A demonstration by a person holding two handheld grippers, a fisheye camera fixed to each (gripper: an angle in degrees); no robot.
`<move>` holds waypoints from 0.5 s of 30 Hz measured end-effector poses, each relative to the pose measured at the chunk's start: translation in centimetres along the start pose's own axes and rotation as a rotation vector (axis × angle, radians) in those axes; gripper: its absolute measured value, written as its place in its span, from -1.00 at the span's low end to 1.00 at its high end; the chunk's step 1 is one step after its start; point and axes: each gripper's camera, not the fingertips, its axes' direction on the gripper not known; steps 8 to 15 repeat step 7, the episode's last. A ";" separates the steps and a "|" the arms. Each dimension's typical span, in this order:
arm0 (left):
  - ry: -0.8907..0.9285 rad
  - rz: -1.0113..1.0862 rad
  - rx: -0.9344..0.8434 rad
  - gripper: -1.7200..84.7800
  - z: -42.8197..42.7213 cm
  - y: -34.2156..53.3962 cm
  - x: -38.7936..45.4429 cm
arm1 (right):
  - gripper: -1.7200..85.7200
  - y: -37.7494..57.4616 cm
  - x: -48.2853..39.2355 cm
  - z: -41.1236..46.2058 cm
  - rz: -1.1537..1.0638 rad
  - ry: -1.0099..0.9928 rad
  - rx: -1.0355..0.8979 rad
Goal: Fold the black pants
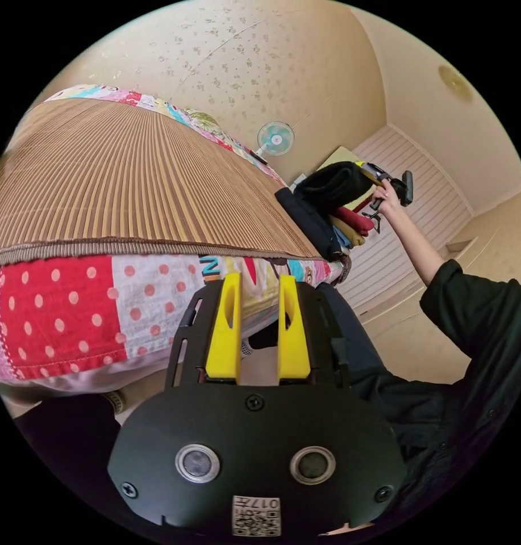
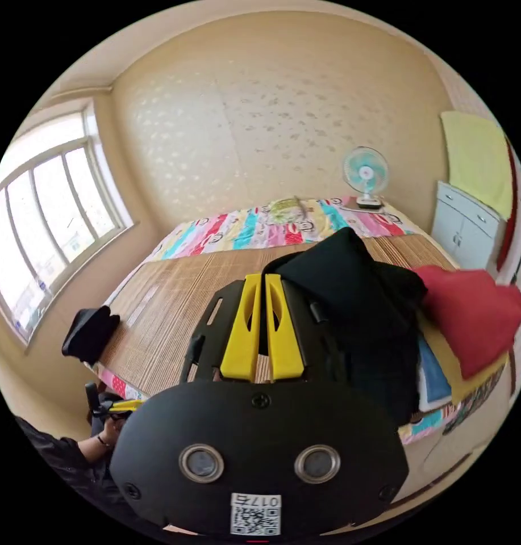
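The folded black pants (image 2: 351, 284) hang from my right gripper (image 2: 263, 279), whose yellow jaws are shut on a fold of the cloth. They hover over the near corner of a bed, above a stack of clothes. In the left gripper view, the same black pants (image 1: 334, 183) show as a dark bundle held up by the right gripper (image 1: 388, 184) in a person's hand. My left gripper (image 1: 259, 281) is open with nothing between its jaws, low beside the bed's edge. The right gripper view shows the left gripper (image 2: 121, 406) in a hand at lower left.
A bamboo mat (image 2: 186, 295) covers the bed over a patchwork sheet (image 1: 61, 312). On the bed corner is a stack of red garment (image 2: 470, 318), blue and yellow pieces. Another dark garment (image 2: 90, 335) lies on the mat's far edge. A fan (image 2: 365, 170), a white cabinet (image 2: 462, 227) and a window (image 2: 44, 204) surround the bed.
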 end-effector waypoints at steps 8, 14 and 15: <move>-0.030 -0.049 0.072 -0.72 -3.0 0.4 -3.2 | -0.95 13.1 -21.9 20.1 -0.339 -0.194 -0.512; -0.030 -0.049 0.072 -0.72 -3.0 0.4 -3.2 | -0.95 13.1 -21.9 20.1 -0.339 -0.194 -0.512; -0.030 -0.049 0.072 -0.72 -3.0 0.4 -3.2 | -0.95 13.1 -21.9 20.1 -0.339 -0.194 -0.512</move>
